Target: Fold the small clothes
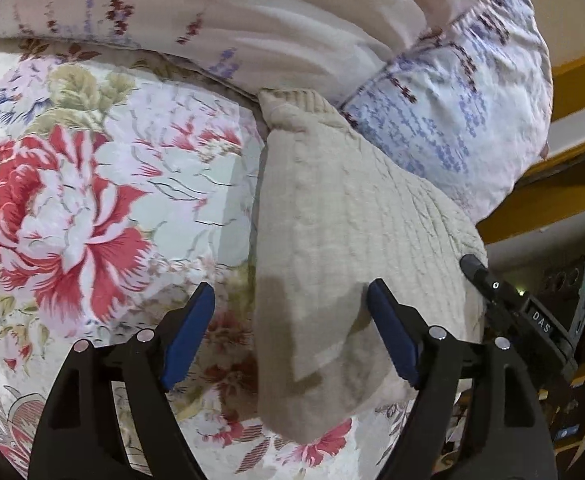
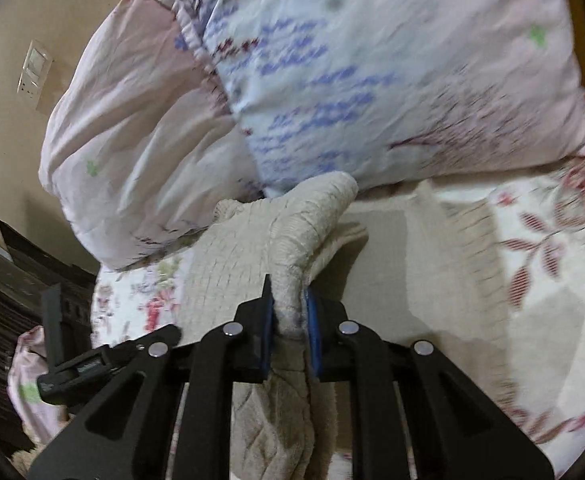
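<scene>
garment (image 1: 344,216): beige, quilted knit | bedsheet (image 1: 92,184): white, red-pink roses, olive leaves | pillow (image 2: 352,80): pale pink, blue-maroon sprigs | gripper pads (image 1: 392,332): blue

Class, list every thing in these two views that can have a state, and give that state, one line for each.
Left claw: open, astride the garment's near edge, pads not pressing.
Right claw: shut on a bunched fold of the garment.
Beige garment: partly folded on the bedspread, one part lifted by the right claw.
Pillow: propped behind the garment, creased.
Bedspread: spread flat under the garment.
</scene>
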{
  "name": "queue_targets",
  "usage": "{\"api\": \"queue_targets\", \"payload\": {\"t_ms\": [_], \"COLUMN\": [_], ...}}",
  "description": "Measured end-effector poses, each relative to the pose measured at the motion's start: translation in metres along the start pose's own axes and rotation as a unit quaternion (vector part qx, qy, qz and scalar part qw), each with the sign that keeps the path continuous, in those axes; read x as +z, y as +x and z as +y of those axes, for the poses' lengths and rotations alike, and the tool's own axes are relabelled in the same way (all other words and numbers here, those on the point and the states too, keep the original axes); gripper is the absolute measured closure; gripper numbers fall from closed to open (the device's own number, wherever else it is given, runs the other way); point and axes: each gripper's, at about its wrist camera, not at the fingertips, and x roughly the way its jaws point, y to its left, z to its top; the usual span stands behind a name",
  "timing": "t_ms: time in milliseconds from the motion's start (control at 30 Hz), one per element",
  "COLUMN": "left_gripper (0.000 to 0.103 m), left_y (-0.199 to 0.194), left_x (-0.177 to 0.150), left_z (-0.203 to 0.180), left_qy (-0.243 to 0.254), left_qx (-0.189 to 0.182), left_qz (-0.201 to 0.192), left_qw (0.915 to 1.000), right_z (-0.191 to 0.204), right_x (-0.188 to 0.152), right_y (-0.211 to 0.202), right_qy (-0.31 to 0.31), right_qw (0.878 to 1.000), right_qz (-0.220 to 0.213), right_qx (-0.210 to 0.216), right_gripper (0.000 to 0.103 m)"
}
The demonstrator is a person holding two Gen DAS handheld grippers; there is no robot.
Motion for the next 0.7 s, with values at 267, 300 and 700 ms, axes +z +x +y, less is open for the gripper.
{"api": "queue_targets", "payload": {"t_ms": [267,300,700], "left_gripper": [0.02,0.02,0.021], "left_y": [0.02,0.021,0.031], "left_x": [-0.01,-0.012,-0.019], "left_z": [-0.031,-0.034,-0.041], "left_qy": [0.044,0.05,0.071], "left_qx": [-0.008,-0.007,0.007], "left_qz": [0.022,0.023,0.031], "left_qw": [0.9988,0.9985,0.997], "right_z": [-0.045,-0.052,-0.096], "right_x": [0.0,-0.002,-0.022], "right_y": [-0.034,-0.034,-0.031], "right_qy": [-0.007,-0.005,0.046], "right_qw": [0.996,0.996,0.991], "right_qz": [-0.028,-0.028,-0.017], "right_qx": [-0.08,-0.09,-0.121], "right_gripper": [0.089,0.089,0.088]}}
